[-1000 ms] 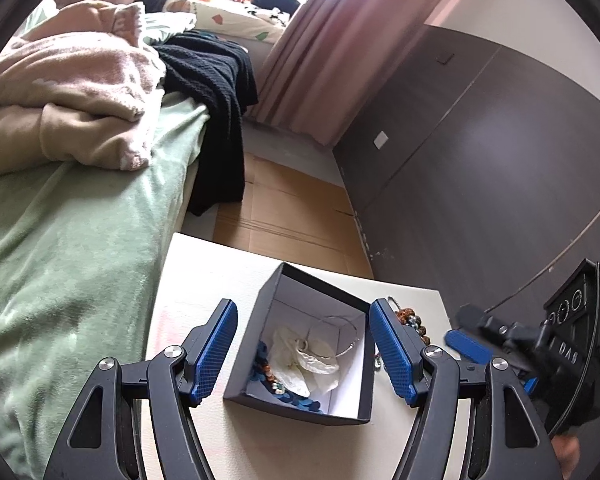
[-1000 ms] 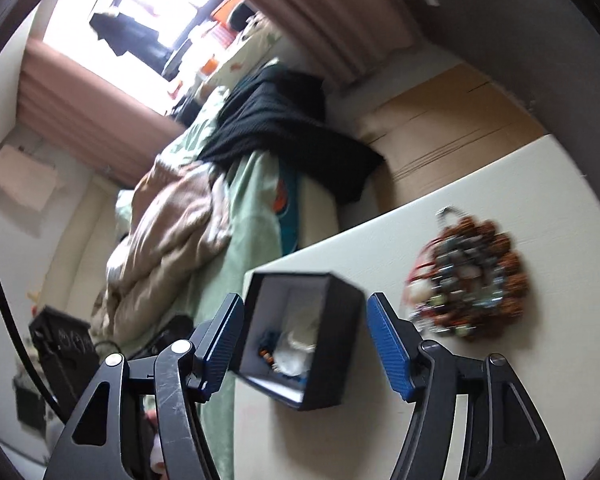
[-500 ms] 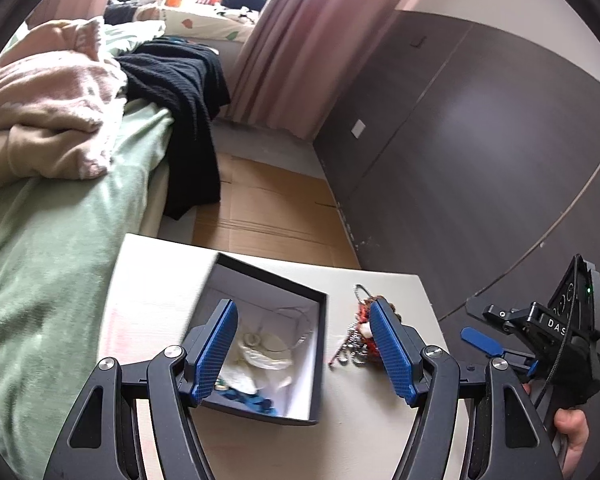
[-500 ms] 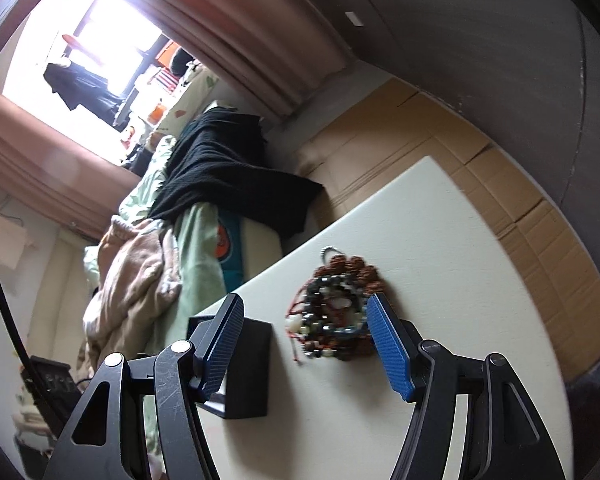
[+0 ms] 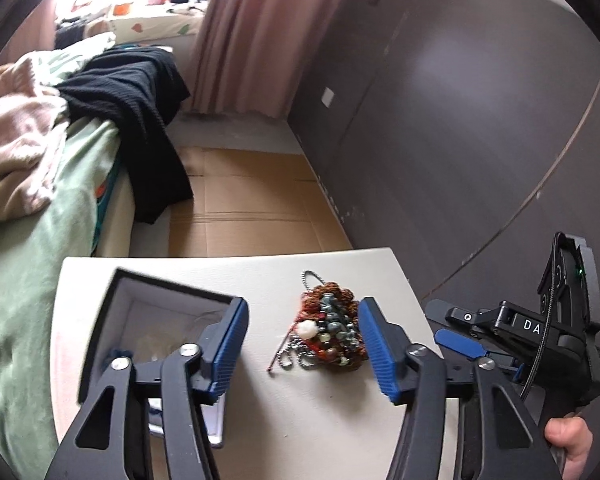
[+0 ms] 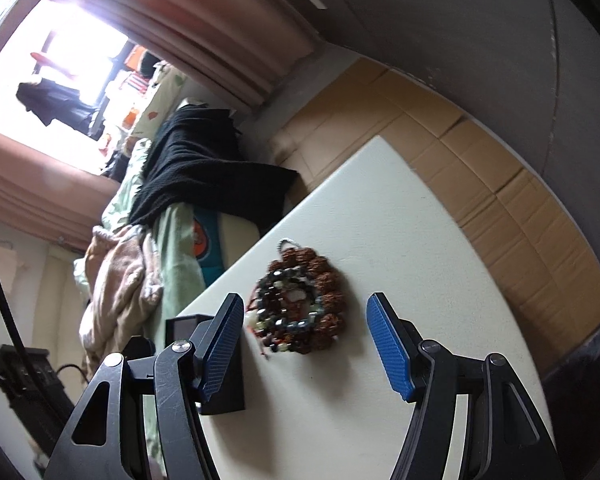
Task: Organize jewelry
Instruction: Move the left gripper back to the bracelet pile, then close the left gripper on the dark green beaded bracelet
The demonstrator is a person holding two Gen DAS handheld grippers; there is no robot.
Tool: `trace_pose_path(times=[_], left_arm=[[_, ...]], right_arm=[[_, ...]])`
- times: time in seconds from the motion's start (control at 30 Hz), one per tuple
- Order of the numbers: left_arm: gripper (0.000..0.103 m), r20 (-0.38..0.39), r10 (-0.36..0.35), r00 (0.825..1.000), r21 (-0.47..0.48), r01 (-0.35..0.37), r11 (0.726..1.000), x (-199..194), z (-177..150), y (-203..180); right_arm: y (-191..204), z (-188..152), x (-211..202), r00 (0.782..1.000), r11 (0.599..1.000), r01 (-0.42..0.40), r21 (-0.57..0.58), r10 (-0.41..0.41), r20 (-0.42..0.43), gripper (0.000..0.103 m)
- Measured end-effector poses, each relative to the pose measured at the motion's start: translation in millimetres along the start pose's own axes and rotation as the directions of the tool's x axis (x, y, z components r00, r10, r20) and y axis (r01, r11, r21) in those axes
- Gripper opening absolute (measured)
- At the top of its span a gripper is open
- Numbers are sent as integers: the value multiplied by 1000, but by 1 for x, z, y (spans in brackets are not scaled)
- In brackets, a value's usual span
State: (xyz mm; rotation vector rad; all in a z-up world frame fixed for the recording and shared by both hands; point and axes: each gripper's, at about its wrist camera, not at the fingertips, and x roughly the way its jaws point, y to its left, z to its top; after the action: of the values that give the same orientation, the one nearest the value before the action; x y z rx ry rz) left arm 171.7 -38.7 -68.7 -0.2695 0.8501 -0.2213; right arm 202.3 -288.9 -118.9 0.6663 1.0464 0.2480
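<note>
A pile of beaded bracelets and chains (image 5: 328,330) lies on the white table (image 5: 332,420); it also shows in the right wrist view (image 6: 298,306). An open black jewelry box (image 5: 156,320) with white lining and some pieces inside stands to its left; its corner shows in the right wrist view (image 6: 224,384). My left gripper (image 5: 302,344) is open and empty, its fingers on either side of the pile, just short of it. My right gripper (image 6: 308,350) is open and empty, just short of the pile; its body shows in the left wrist view (image 5: 540,340).
A bed (image 5: 24,216) with green sheet, pink blanket and black garment (image 5: 140,116) adjoins the table's left side. Cardboard (image 5: 252,208) covers the floor beyond the table. A dark wall (image 5: 460,120) stands to the right. A curtain (image 5: 256,32) hangs at the back.
Both grippers have swung right, away from the box and onto the bracelet pile. Both stay open and empty.
</note>
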Motion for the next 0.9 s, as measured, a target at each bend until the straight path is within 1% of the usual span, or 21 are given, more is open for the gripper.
trace_pose_path(times=[0.07,0.1,0.17,0.23,0.47,0.6,0.73,0.8,0.83,0.87,0.9], left_arm=[[47,-29,18,999,29,-17,999,12,3,-11],[46,-45,27,999,39,-26,999,18,3,-16],[38,-70,34,997,54,-30,998,29,5,-23],[36,-97,52,994,71,-45,996,41,5,-30],[34,-152,112,982,110,-95,989,74,4,-42],[34,-170,141,975,107,-124,986,91,1,-41],[29,-193,165,967,127,-142,982,104,-2,-45],[28,-208,200,957,144,-173,974,111,-4,-46],[18,-208,218,954,150,-190,970,114,-4,-46],[11,-204,230,951,153,-202,968,114,-5,-45],[11,-202,228,952,147,-201,969,113,-4,-44]], right_arm=[[-5,2,0,1000,1000,-2,19,2,-5,65],[-9,4,0,1000,999,-8,32,8,-11,65],[-18,6,-1,1000,998,-14,65,15,-16,65],[-23,8,-3,1000,997,-11,82,12,-16,65],[-43,16,-10,999,987,-36,155,38,-11,65],[-47,18,-11,998,983,-53,177,56,-15,65],[-46,20,-10,997,982,-64,178,69,-25,65],[-48,20,-11,997,981,-67,181,73,-27,65],[-48,20,-11,997,981,-67,181,74,-28,65],[-48,21,-10,997,981,-67,181,74,-28,65],[-48,21,-10,997,981,-68,180,75,-30,65]])
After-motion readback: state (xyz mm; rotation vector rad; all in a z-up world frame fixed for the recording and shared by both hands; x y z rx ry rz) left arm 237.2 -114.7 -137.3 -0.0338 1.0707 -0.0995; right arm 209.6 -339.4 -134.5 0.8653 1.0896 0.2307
